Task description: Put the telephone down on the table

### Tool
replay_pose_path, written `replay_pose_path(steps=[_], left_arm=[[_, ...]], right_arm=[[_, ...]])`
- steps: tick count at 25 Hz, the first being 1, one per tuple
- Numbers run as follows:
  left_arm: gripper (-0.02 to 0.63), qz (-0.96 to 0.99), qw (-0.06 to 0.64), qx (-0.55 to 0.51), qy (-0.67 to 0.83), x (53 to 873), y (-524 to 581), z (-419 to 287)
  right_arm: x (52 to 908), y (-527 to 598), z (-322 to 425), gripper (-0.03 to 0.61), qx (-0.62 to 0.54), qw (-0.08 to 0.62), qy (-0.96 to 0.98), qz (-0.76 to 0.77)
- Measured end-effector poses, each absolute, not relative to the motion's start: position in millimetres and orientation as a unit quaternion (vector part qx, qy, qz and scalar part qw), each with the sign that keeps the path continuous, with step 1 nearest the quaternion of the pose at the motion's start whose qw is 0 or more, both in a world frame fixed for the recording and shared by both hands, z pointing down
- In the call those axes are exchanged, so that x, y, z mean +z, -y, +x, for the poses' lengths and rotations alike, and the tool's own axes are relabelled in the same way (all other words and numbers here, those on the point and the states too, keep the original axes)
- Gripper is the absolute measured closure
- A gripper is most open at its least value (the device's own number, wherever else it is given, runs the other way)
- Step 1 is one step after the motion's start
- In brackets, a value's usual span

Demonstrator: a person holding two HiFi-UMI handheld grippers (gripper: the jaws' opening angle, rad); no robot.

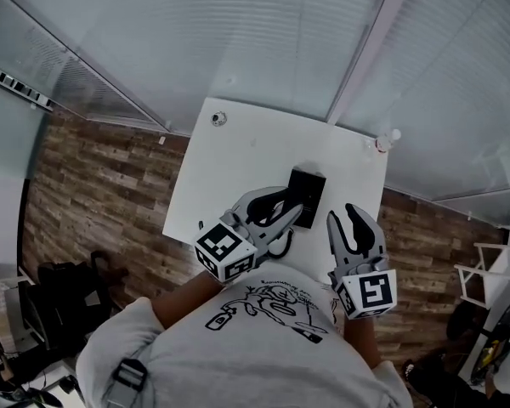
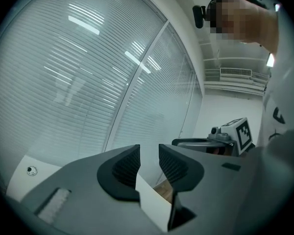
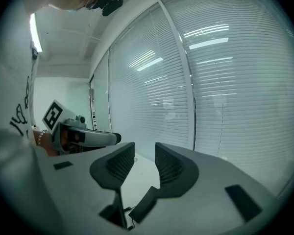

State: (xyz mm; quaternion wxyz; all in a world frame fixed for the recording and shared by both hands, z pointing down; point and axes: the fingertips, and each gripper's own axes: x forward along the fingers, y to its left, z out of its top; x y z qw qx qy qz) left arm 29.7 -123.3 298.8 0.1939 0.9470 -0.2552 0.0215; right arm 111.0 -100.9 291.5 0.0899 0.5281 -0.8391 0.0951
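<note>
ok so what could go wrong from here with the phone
1. The left hand-held gripper, jaws open, has its tips close beside the telephone; a careless pull back might knock or drag it.
2. The telephone lies in the nearer part of the table, so a nudge toward the person could push it to the edge.
3. What looks like a thin cord lies below the open right hand-held gripper and might snag.
</note>
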Motion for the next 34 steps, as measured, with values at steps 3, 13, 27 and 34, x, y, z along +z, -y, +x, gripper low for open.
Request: replay_pose_path(steps=[3,13,27,34], left_arm=[[0.497,0.95,0.179,0.011,0.254,286.9,120.9,29.7],[0.497,0.954,0.152,-0.009,0.26,268.1,115.1,27.4],[0.497,0.953,0.166,-0.021,0.251,266.2,107.6,29.0],[0.497,0.953,0.171,-0.021,0.25,266.7,105.4,29.9]], right_arm=[[281.1,98.4,109.9,0.456,0.088,0.087,0.84,0.529],[264.9,93.2,108.3,0.463,0.068,0.08,0.845,0.524],[264.8,85.6,113.8,0.463,0.074,0.074,0.842,0.529],[262.2,83.8,114.9,0.463,0.075,0.074,0.841,0.531]])
